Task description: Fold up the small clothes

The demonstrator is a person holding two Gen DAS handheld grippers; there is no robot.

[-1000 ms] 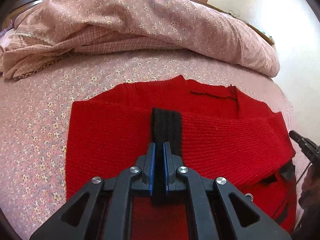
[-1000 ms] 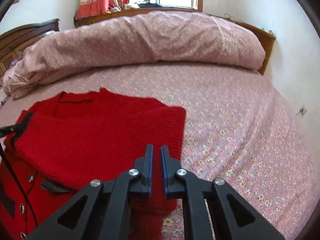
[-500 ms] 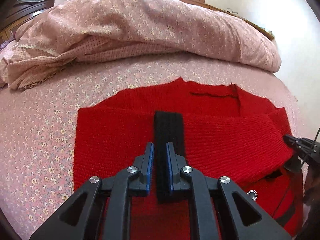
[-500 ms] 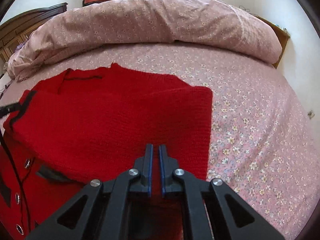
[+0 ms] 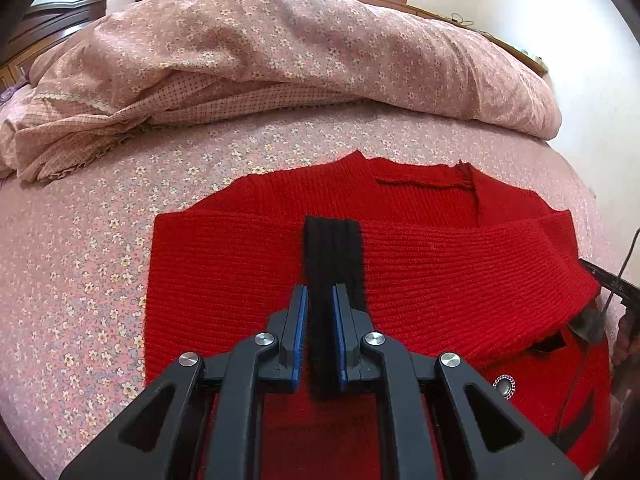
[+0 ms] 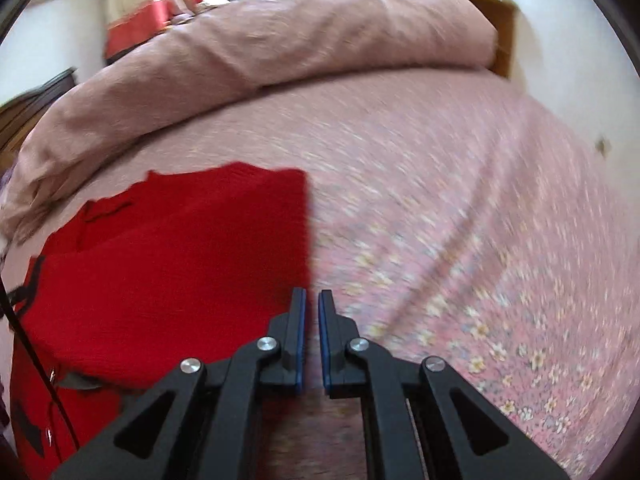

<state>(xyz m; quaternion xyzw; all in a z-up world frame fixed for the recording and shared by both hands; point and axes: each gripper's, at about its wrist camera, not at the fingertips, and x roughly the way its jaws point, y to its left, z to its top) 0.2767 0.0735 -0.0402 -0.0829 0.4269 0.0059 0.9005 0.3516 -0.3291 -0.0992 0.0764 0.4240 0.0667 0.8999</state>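
A red knit sweater (image 5: pixel 440 280) lies folded on the floral bedsheet (image 5: pixel 80 280), with a sleeve laid across its body. The sleeve's black cuff (image 5: pixel 334 248) lies flat on the red knit. My left gripper (image 5: pixel 320 292) hovers right over it with its jaws a narrow gap apart. The cuff shows in that gap, and the pads do not press it. The right wrist view is blurred. There my right gripper (image 6: pixel 313 294) is shut with nothing in it, at the right edge of the sweater (image 6: pixel 180 260), over the sheet (image 6: pixel 480 240).
A bunched pink floral duvet (image 5: pixel 280 60) fills the far side of the bed and shows again as the duvet (image 6: pixel 280 40) in the right view. A dark wooden headboard (image 5: pixel 60 12) stands far left. Metal snap buttons (image 5: pixel 505 383) sit on the sweater's front.
My left jaws parted slightly and let go of the black cuff, which stays flat. My right gripper slid rightward off the red knit to its edge, rolled, and closed its small gap.
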